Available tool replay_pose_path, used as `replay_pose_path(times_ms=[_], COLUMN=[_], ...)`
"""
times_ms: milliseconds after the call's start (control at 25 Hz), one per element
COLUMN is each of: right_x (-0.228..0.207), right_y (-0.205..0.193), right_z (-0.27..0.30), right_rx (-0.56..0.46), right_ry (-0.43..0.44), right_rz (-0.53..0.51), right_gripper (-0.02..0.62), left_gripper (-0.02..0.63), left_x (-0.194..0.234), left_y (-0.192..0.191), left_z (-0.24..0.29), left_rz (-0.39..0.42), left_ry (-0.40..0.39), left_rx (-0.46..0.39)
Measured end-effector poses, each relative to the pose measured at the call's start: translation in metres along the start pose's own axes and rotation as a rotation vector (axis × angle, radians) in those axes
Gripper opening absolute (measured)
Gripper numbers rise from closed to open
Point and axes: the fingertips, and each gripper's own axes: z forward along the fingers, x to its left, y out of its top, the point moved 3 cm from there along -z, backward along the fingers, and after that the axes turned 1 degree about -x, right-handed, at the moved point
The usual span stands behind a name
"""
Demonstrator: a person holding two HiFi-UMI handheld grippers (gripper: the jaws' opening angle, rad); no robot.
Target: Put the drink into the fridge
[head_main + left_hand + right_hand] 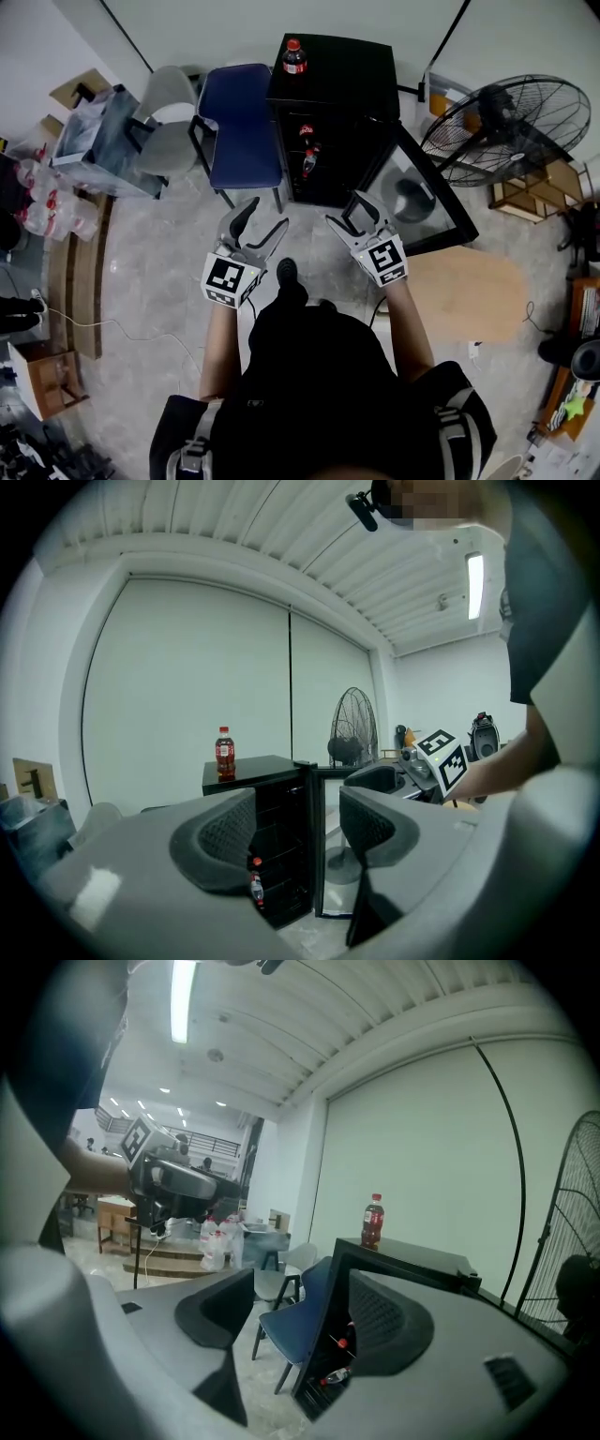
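A red-capped cola bottle [294,56] stands on the left end of the top of a small black fridge [352,70]; the bottle also shows in the left gripper view [224,753] and the right gripper view [372,1222]. The fridge's glass door [422,192] hangs open to the right, and two bottles [307,150] lie on the shelves inside. My left gripper [263,221] and right gripper [340,214] are both open and empty, held side by side a short way in front of the fridge.
A blue chair [240,122] and a grey chair [169,117] stand left of the fridge. A big floor fan [506,117] stands to the right. A round wooden tabletop [464,291] lies near my right arm. Packs of bottles [42,192] sit at far left.
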Motion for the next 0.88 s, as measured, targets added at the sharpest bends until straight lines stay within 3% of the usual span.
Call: replay_pose_path(times_ms=[600, 880], right_x=[-0.041, -0.062], right_y=[0.010, 0.020], right_z=[0.077, 0.100], right_rx=[0.015, -0.009], right_ry=[-0.063, -0.171], right_rz=[0.001, -0.005], right_gripper=[0.321, 0.282], left_gripper=[0.279, 0.278], left_x=[0.080, 0.113], left_y=[-0.002, -0.002], left_z=[0.052, 0.069], left_rz=[-0.002, -0.002], left_ry=[-0.083, -0.122], left_rx=[-0.001, -0.015])
